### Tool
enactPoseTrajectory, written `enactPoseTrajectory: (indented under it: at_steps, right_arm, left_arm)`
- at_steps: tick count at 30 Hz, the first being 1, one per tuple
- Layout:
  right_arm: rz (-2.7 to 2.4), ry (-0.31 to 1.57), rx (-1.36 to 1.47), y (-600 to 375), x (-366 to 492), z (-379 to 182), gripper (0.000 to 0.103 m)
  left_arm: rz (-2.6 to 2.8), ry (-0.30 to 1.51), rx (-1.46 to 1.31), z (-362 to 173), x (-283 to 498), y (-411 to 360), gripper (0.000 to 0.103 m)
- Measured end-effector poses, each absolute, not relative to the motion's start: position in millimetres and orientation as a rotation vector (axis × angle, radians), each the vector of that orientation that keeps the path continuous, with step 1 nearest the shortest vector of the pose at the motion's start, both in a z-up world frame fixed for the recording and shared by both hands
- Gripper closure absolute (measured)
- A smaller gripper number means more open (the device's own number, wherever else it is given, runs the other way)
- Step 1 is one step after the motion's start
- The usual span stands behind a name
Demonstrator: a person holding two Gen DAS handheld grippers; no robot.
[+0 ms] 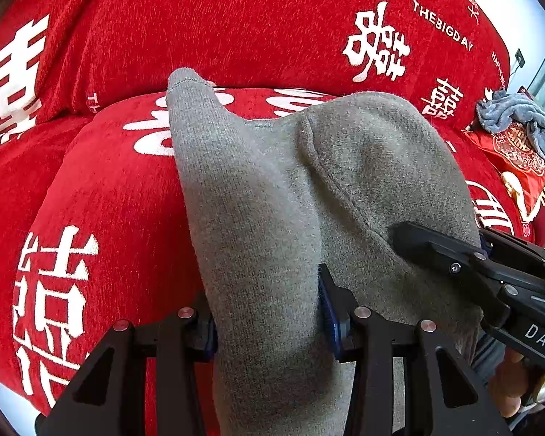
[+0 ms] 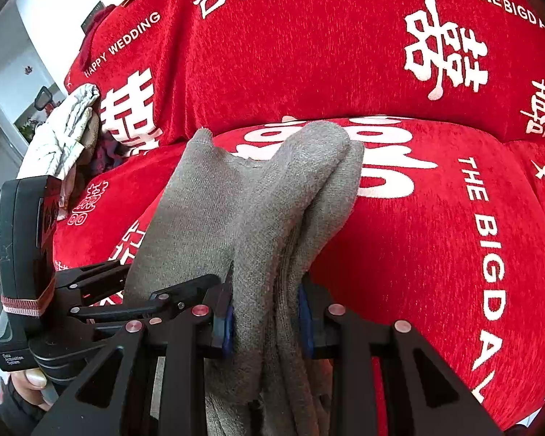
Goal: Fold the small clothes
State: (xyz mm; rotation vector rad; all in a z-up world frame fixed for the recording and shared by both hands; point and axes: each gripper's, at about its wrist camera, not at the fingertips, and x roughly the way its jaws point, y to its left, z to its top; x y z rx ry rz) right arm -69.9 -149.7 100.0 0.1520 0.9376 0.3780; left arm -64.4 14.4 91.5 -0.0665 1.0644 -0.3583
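A grey knitted sock (image 1: 265, 200) hangs over the red sofa seat (image 1: 109, 200), and my left gripper (image 1: 269, 312) is shut on its lower part. Its narrow end (image 1: 185, 80) points up and away; a wider grey part (image 1: 374, 152) spreads to the right. My right gripper (image 1: 410, 239) reaches in from the right and touches that wider part. In the right wrist view my right gripper (image 2: 265, 319) is shut on bunched layers of the grey sock (image 2: 272, 200). My left gripper (image 2: 156, 287) grips the same cloth from the left.
The sofa's red backrest (image 1: 236, 18) with white characters rises behind the seat. A blue-grey cloth (image 1: 519, 120) lies on a red embroidered cushion (image 1: 516, 167) at the right. Crumpled pale garments (image 2: 65, 127) sit at the sofa's left end. A hand (image 2: 29, 381) holds the left gripper.
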Motion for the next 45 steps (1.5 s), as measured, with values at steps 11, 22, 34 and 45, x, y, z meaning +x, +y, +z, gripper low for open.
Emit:
enactPoseTrajectory:
  at_steps: [11,22,34,45]
  right_arm:
    - [0.385,0.942,0.16,-152.6,-72.1,96.0,0.073]
    - [0.394,0.951,0.169,-153.9,-74.1,87.1,0.073]
    - [0.397,0.979,0.225,-175.1,-68.7,63.9,0.072]
    - [0.323,0.933,0.291,-212.9,-63.7,71.5,0.059]
  left_arm:
    - [-0.359,1.07,-0.06,89.2,-67.5,15.0,0.058]
    - [-0.36,1.076,-0.072,80.3,-71.8,18.0,0.058]
    - [-0.367,1.074,-0.198,55.1,-70.9,45.3,0.044]
    - [-0.368,1.046,-0.338,66.1,-60.6,81.2,0.041]
